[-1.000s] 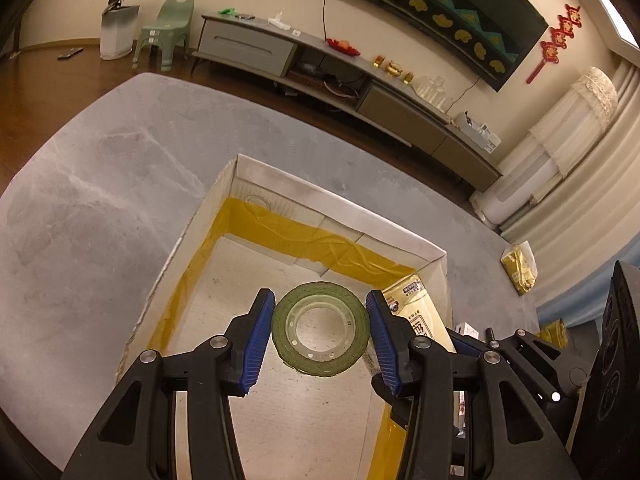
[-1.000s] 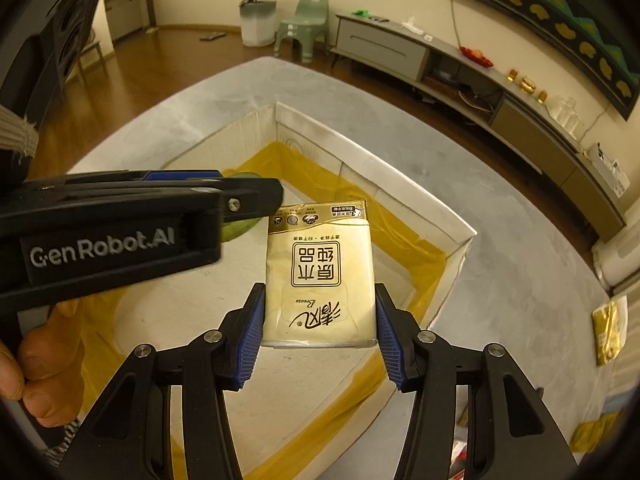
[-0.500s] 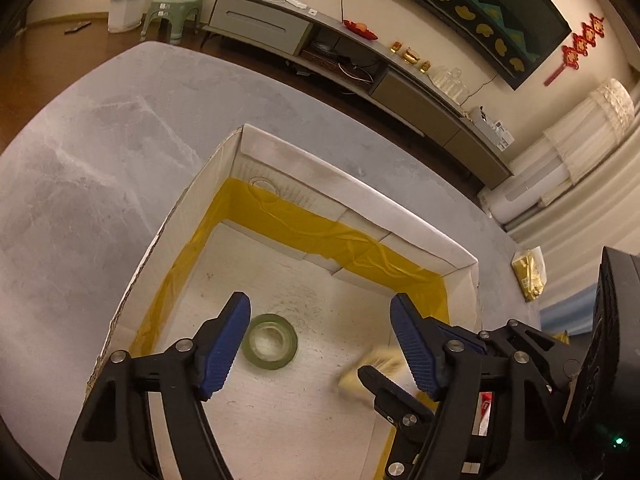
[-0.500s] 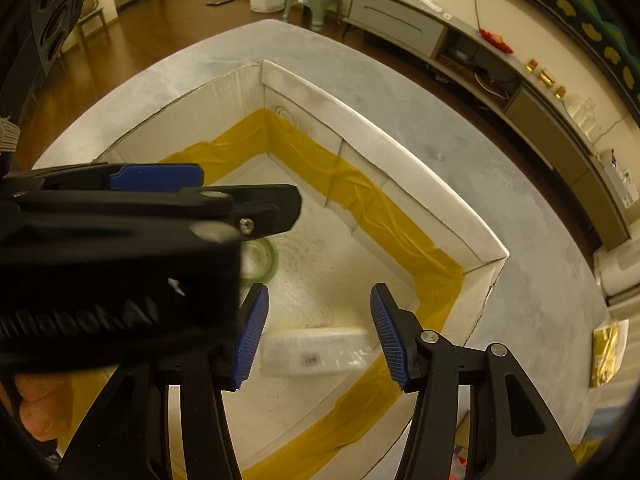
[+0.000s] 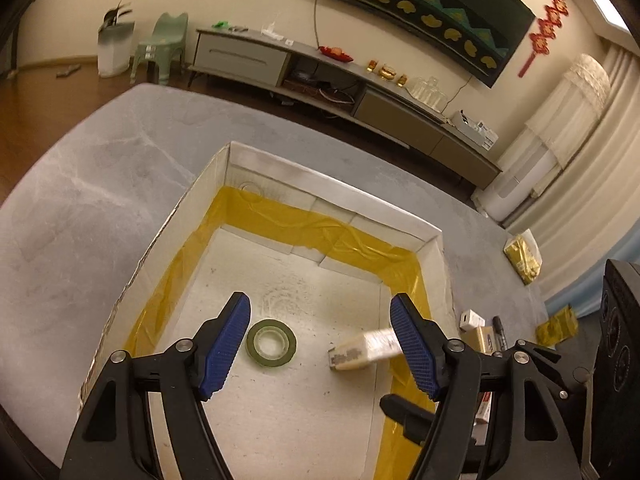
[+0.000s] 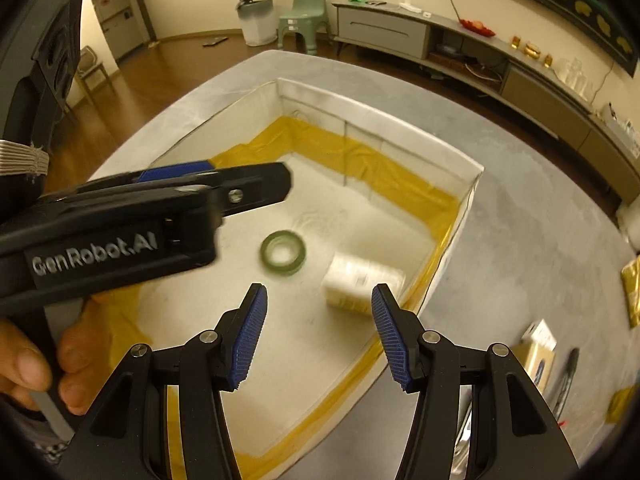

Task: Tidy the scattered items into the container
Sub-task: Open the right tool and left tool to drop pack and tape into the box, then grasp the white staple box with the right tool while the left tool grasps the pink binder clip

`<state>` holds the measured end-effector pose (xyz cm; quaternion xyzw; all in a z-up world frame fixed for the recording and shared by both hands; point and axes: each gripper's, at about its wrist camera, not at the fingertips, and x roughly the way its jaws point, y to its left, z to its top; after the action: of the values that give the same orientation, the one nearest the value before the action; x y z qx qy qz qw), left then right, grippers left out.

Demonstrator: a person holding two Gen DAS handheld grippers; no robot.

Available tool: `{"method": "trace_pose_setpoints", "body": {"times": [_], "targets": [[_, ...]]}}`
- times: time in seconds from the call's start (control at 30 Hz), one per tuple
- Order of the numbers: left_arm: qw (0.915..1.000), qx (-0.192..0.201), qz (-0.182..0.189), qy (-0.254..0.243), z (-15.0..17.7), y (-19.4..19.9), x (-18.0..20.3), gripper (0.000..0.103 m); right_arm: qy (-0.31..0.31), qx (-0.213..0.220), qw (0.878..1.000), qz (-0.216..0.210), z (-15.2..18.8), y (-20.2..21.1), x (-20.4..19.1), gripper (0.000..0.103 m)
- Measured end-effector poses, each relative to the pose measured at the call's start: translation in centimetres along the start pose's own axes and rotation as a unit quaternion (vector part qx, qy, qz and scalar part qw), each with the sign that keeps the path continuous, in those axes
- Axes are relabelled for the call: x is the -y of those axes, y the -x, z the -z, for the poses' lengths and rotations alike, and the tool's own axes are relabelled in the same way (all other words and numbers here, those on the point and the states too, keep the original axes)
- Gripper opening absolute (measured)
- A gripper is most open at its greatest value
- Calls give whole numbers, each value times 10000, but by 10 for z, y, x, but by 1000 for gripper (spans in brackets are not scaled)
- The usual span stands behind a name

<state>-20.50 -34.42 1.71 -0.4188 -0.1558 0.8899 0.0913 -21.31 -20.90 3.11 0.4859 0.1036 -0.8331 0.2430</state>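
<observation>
On the grey carpet (image 5: 100,216), the cardboard box (image 5: 332,192) at frame centre holds the tape roll (image 5: 271,343) and tissue pack (image 6: 362,280). Left gripper (image 5: 320,344) and right gripper (image 6: 318,332) are wide, empty; next lift clear, reach the small boxes (image 6: 538,350) at lower right.

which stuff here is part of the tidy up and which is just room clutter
Part of the job:
box
tape roll
tissue pack
marker
small boxes
gold packets

Just lying about:
green stool
bin
TV cabinet
speaker
</observation>
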Motion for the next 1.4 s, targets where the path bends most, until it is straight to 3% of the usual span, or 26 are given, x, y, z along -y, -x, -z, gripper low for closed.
{"method": "trace_pose_setpoints", "body": {"times": [0.13, 0.6, 1.0, 1.2, 1.4], "targets": [[9996, 154, -141, -170, 11, 15, 14, 73, 41, 98, 9999, 77, 11, 12, -6, 58], [9976, 83, -382, -574, 46, 45, 44, 73, 16, 295, 9995, -83, 32, 36, -17, 58], [9961, -16, -573, -668, 71, 64, 59, 73, -172, 561, 9974, -417, 65, 59, -15, 58], [9943, -43, -625, -864, 92, 75, 76, 73, -237, 785, 9935, -787, 92, 72, -9, 58], [9938, 3, -585, -944, 114, 89, 93, 73, -641, 1077, 9867, -1036, 122, 92, 10, 58]]}}
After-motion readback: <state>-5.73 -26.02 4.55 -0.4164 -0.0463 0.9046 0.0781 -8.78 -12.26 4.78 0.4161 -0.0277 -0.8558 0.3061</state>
